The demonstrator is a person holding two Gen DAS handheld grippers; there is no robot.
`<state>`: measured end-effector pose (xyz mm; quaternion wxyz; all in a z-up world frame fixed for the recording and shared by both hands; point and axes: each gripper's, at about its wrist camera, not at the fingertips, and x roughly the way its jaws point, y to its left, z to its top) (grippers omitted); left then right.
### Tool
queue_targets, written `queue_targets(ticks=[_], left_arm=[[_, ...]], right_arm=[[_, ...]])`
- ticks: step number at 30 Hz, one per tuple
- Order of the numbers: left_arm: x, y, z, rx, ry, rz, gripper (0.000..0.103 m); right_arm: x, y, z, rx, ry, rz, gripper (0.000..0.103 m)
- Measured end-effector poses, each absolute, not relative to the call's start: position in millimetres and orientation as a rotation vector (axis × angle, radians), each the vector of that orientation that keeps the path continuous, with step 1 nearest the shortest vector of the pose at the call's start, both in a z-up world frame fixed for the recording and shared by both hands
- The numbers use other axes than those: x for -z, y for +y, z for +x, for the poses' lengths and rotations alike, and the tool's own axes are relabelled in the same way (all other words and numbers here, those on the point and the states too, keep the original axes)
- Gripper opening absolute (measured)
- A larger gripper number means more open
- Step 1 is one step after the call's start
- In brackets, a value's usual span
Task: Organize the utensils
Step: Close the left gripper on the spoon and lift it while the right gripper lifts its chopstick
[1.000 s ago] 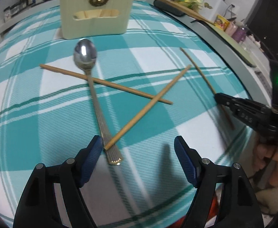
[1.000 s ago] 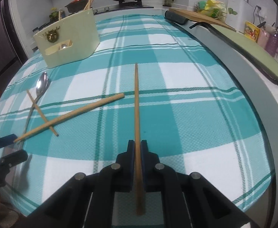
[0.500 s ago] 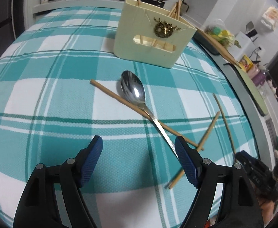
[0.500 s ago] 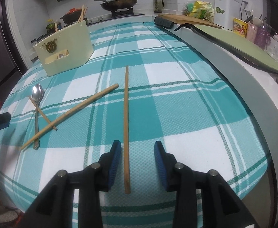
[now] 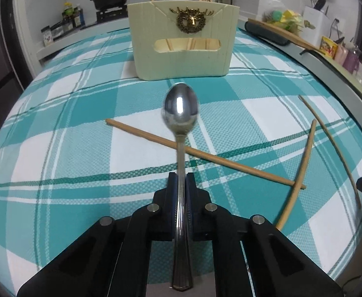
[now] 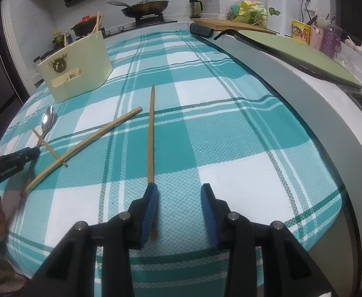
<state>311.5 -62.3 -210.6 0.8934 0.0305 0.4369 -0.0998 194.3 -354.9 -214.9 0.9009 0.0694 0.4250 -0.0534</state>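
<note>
The left tool [image 5: 181, 182] is clamped on the spoon's [image 5: 181, 113] handle, bowl pointing toward the cream holder [image 5: 183, 42] at the table's far side. The right tool [image 6: 179, 193] stands partly open, gripping nothing; one chopstick [image 6: 151, 133] lies on the checked cloth [image 6: 230, 123] near the table's near edge, its end passing just under the left pad. A second ago the left jaws gaped above the spoon and the right ones pinched that chopstick; the left have just been closing, the spoon between them. Count: one spoon, three loose chopsticks [image 5: 200, 153] [image 5: 297, 180], one holder with more sticks inside
</note>
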Motion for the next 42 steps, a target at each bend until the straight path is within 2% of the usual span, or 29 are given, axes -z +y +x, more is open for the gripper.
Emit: queue_targets(ticks=[11,13,14,15,16,17,18,26,30,35,42], left_arm=[[207,16,258,0.052,0.905,0.014,0.006],[208,26,250,0.066,0.929,0.004,0.012],[207,31,247,0.073,0.94,0.0,0.025],[206,35,245,0.078,0.945,-0.005,0.046],[204,38,243,0.08,0.946,-0.011,0.056],[202,42,243,0.081,0.945,-0.017,0.071],[200,45,243,0.086,0.94,-0.024,0.073],[197,52,267,0.161,0.974,-0.082,0.074],[194,47,283,0.22,1.004,-0.046,0.081],[201,43,312,0.207,1.04,0.026,0.081],[214,25,337,0.189,1.06,0.17,0.086]], right_arm=[[215,-355,192,0.122,0.878,0.12,0.037],[215,-353,194,0.116,0.884,0.112,0.038],[214,-353,195,0.106,0.891,0.111,0.038],[213,-352,196,0.095,0.899,0.112,0.038],[212,-353,197,0.081,0.907,0.117,0.039],[209,-353,199,0.062,0.913,0.126,0.039],[205,-355,202,0.043,0.916,0.136,0.039],[176,-362,245,-0.113,0.999,0.17,0.039],[185,-343,271,-0.132,1.058,0.039,0.039],[212,-329,294,-0.139,1.171,-0.097,0.039],[209,-333,306,-0.173,1.214,-0.137,0.038]])
